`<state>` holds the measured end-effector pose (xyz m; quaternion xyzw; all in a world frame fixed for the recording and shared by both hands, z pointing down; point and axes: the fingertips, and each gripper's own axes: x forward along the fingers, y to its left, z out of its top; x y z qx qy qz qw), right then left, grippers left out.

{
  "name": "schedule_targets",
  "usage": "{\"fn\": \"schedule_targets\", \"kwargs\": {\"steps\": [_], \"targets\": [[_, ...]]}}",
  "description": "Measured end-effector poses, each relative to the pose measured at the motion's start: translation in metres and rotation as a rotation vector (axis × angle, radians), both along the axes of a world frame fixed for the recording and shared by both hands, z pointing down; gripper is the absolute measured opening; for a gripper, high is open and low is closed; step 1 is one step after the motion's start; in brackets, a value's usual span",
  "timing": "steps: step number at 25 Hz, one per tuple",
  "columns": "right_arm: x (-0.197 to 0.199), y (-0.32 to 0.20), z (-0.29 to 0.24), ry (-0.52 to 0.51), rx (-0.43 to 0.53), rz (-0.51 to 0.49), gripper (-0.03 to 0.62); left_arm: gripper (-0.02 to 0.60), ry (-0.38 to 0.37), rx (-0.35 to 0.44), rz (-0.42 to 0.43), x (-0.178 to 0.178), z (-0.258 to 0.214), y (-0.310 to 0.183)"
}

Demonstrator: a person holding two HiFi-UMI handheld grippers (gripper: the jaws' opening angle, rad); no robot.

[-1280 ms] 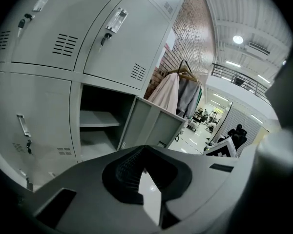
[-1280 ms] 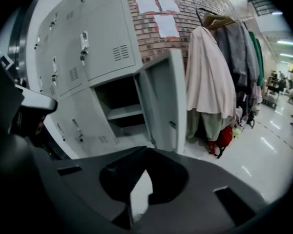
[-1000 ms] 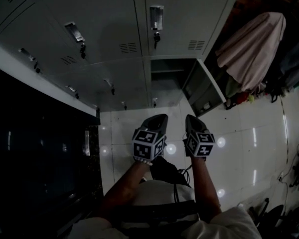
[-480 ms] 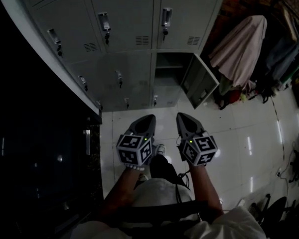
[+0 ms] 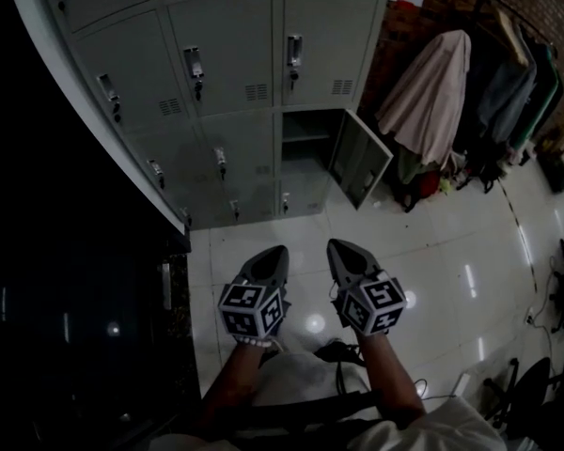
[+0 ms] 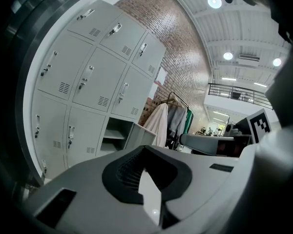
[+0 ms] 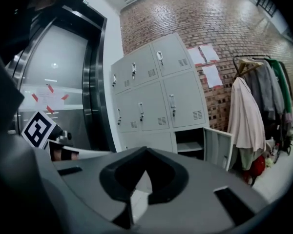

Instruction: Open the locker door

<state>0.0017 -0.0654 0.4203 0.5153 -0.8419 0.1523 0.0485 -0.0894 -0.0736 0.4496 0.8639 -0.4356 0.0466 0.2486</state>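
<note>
A grey bank of lockers [image 5: 235,73] stands ahead against the wall. One lower locker door [image 5: 357,163] hangs open to the right of its empty compartment [image 5: 305,139]; the other doors are closed, with handles and keys. The open door [image 7: 217,147] also shows in the right gripper view, and the compartment [image 6: 115,133] in the left gripper view. My left gripper [image 5: 278,249] and right gripper [image 5: 333,244] are side by side over the floor, well short of the lockers. Both point toward them. Both are shut with nothing held.
A clothes rack with a beige coat [image 5: 428,87] and darker garments stands right of the lockers by a brick wall. A dark steel-framed doorway [image 5: 75,299] fills the left side. Glossy white floor tiles [image 5: 451,252] lie ahead; chairs [image 5: 526,393] sit at bottom right.
The view has lifted, so more of the locker bank shows and it looks farther off. Both grippers moved together and sit lower in the picture. Their jaws stayed shut.
</note>
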Motion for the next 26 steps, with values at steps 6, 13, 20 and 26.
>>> {"fn": "schedule_targets", "kwargs": {"steps": [6,13,20,26], "targets": [[0.029,0.008,-0.018,0.01,0.019,-0.005,0.005,-0.006,0.011,0.025,-0.03,0.024,-0.02,0.004],[0.068,0.016,-0.02,0.007,0.021,0.025,0.005,-0.007,0.009,0.041,-0.027,0.054,-0.029,0.018],[0.073,0.023,-0.016,0.001,0.008,0.006,0.005,-0.008,0.016,0.029,-0.051,0.058,-0.024,0.027],[0.07,0.03,-0.015,0.0,0.008,-0.001,0.005,-0.007,0.013,0.017,-0.055,0.057,-0.02,0.038]]}}
